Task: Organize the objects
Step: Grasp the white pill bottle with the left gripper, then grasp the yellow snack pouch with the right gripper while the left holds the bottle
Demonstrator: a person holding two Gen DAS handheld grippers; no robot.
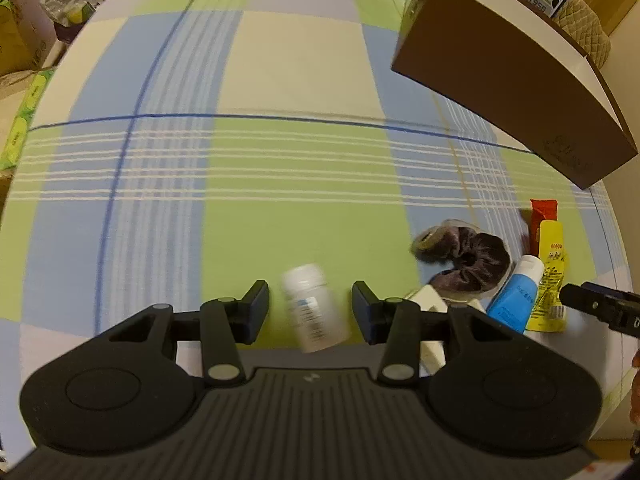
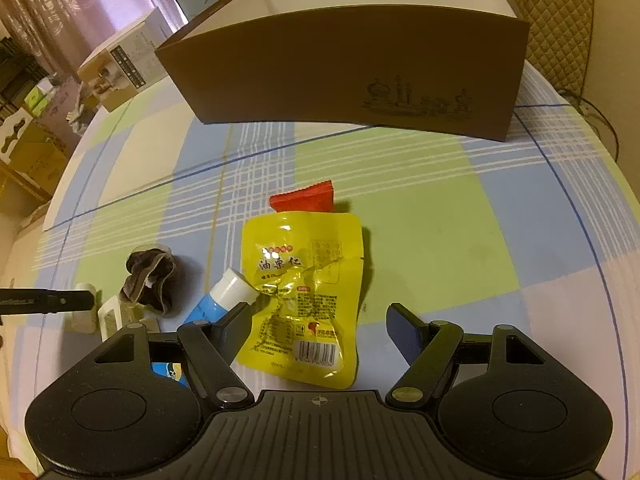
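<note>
My left gripper (image 1: 310, 306) is open, with a white pill bottle (image 1: 314, 306) lying blurred between its fingers on the plaid tablecloth. My right gripper (image 2: 320, 328) is open over a yellow snack pouch (image 2: 306, 292) lying flat on the cloth. A red packet (image 2: 306, 197) lies just beyond the pouch. A blue tube with a white cap (image 2: 224, 298) lies against the pouch's left side, under my right gripper's left finger. A dark purple scrunchie (image 2: 150, 278) lies further left. A brown cardboard box (image 2: 352, 72) stands open at the back. The left gripper's tip (image 2: 48, 300) shows at the left edge.
A small white holder (image 2: 110, 316) lies beside the scrunchie. Cartons and boxes (image 2: 124, 64) crowd the far table edge and the floor to the left. A quilted chair back (image 2: 552, 20) stands behind the brown box. The round table's edge (image 2: 624, 208) curves close on the right.
</note>
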